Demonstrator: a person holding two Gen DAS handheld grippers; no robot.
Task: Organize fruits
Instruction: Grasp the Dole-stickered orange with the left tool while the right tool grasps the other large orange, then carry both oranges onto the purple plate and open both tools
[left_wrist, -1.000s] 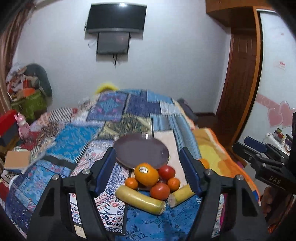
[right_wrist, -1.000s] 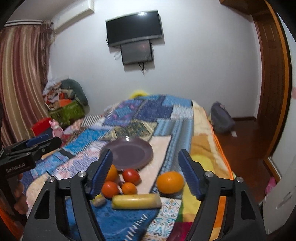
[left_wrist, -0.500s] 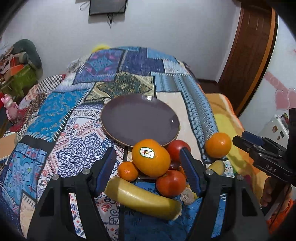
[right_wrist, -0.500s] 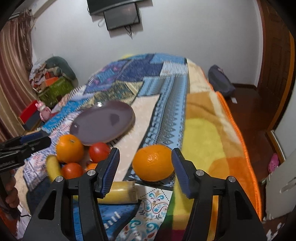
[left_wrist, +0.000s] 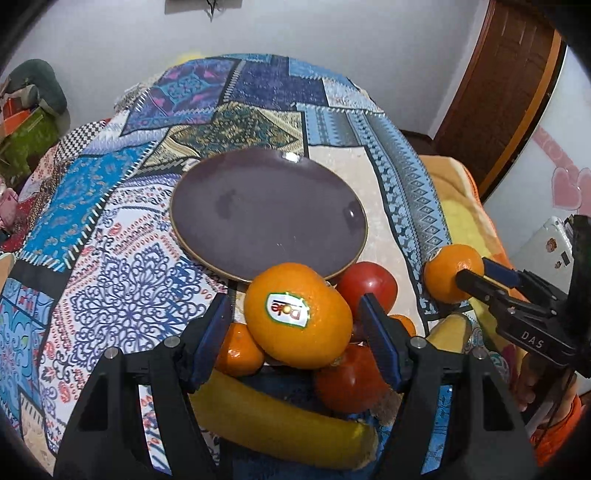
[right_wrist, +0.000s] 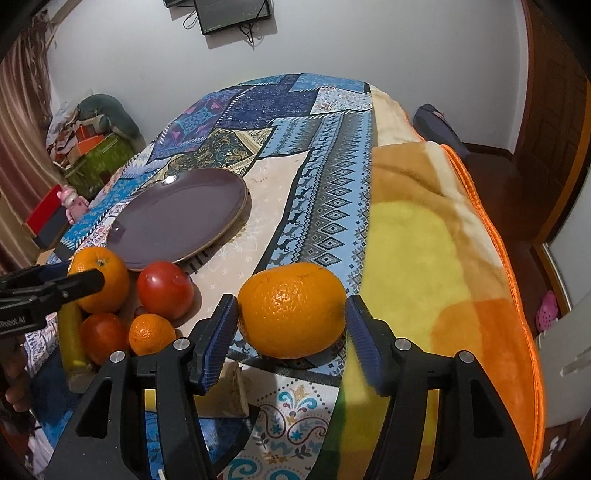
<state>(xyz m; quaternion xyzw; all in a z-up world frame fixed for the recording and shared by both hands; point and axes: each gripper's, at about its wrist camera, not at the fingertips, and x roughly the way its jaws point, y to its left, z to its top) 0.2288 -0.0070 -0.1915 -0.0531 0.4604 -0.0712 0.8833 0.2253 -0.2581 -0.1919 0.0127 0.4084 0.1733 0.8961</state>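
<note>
Now the left claw (left_wrist: 295, 325) stands wide, its blue pads either side of the stickered orange (left_wrist: 297, 315) with gaps showing, so it grips nothing. That orange tops a pile of tomatoes (left_wrist: 365, 286), a small mandarin (left_wrist: 238, 350) and a banana (left_wrist: 280, 428), touching the purple plate (left_wrist: 267, 212) rim at 12 o'clock. The right claw (right_wrist: 290, 332) brackets a lone orange (right_wrist: 291, 309) on the bed quilt (right_wrist: 325, 192); whether its pads press the fruit I cannot tell. At 3 o'clock the orange blanket (right_wrist: 443, 258) drops off the bed edge; open quilt lies at 12.
</note>
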